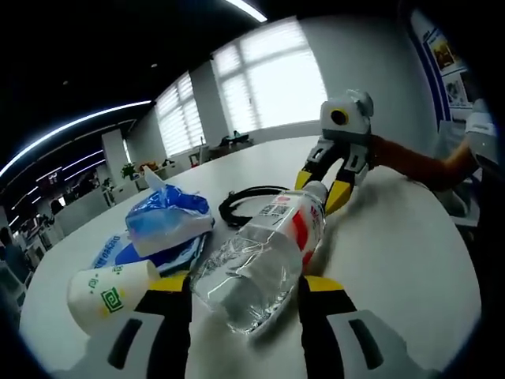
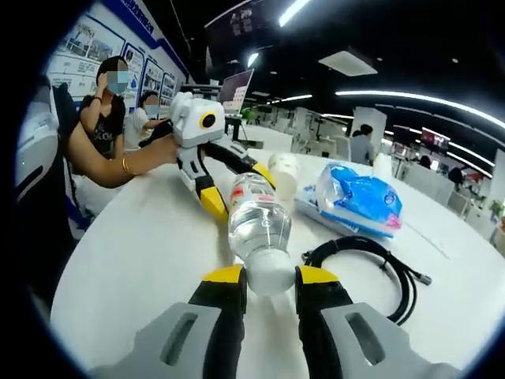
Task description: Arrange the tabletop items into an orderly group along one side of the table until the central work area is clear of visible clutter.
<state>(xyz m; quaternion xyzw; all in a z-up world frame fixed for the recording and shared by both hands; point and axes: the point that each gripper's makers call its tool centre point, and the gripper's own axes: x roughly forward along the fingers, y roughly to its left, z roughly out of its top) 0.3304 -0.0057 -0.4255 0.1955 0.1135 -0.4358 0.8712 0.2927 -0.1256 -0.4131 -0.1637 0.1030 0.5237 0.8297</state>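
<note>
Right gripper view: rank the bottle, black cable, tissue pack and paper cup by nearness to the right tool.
1. Bottle, its cap end between the right tool's jaws.
2. Black cable, just right.
3. Tissue pack, farther right.
4. Paper cup, farthest, behind the bottle.

I see big bright windows (image 1: 268,79) far past the white table. Long lights (image 2: 410,99) run along the dark ceiling. Posters (image 2: 79,59) hang on the wall. Two people (image 2: 110,99) sit close by, and more people (image 2: 363,142) are far off.
</note>
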